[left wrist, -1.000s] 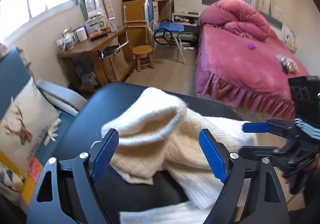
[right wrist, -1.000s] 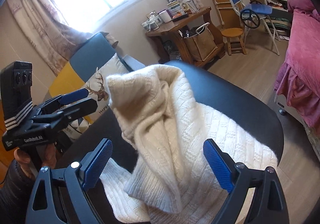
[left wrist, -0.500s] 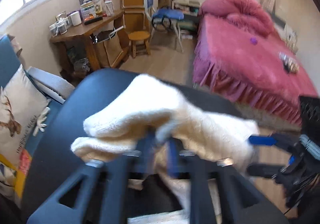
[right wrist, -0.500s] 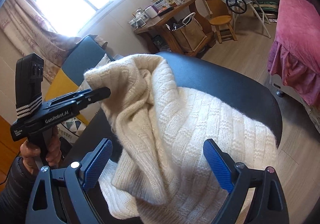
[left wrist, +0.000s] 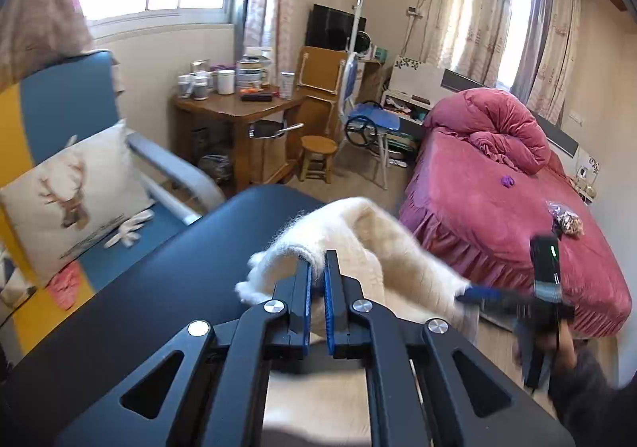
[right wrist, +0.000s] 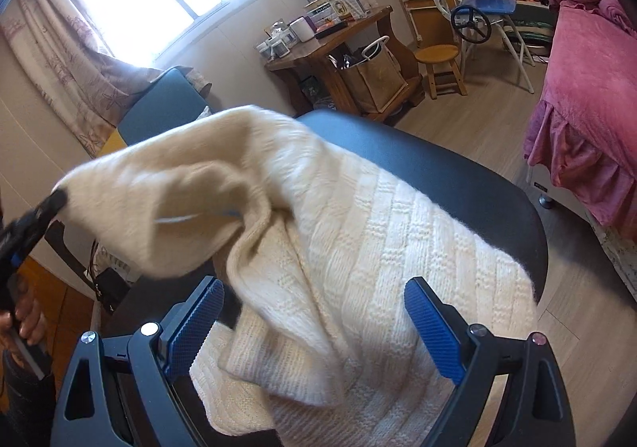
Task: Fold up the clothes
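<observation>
On the black table (right wrist: 458, 176), cream knit sweater (right wrist: 378, 248) rumpled, left claw (left wrist: 317, 279) pinching its edge, right claw (right wrist: 314, 323) gaping.

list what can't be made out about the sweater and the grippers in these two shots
- Left gripper in the right wrist view: motion-blurred and cut by the left edge, so its fingers do not show there.
- Sweater: near hem hidden behind the open right gripper; garment type unclear, bunched.
- Right gripper in the left wrist view: blurred; opening unreadable.
- Black table: its near part is covered by the knit.
</observation>
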The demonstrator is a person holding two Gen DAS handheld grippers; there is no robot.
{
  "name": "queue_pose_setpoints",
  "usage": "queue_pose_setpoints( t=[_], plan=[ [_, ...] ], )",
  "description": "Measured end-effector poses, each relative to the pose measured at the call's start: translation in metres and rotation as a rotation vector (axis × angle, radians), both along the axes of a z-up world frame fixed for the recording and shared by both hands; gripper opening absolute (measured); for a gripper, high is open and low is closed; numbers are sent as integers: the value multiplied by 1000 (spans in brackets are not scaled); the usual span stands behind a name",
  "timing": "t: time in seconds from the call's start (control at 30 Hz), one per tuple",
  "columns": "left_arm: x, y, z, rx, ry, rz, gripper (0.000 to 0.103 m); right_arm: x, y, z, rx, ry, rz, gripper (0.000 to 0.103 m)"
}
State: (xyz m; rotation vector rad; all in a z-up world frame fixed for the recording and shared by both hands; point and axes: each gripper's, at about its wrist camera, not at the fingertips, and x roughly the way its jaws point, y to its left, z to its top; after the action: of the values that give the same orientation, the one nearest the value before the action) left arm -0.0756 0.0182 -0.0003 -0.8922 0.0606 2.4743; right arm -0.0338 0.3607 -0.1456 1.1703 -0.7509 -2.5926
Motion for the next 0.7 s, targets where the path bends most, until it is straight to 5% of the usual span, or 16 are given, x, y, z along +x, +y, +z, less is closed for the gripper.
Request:
queue_pose_setpoints(
  t=[0.43,0.7],
  plan=[
    [99,-74,-112,-172,-204,121,5,2,-21,38,84,26,90,95],
    [131,-72,-161,-138,-291,156,5,-60,-80,72,209,1,329,95]
  ],
)
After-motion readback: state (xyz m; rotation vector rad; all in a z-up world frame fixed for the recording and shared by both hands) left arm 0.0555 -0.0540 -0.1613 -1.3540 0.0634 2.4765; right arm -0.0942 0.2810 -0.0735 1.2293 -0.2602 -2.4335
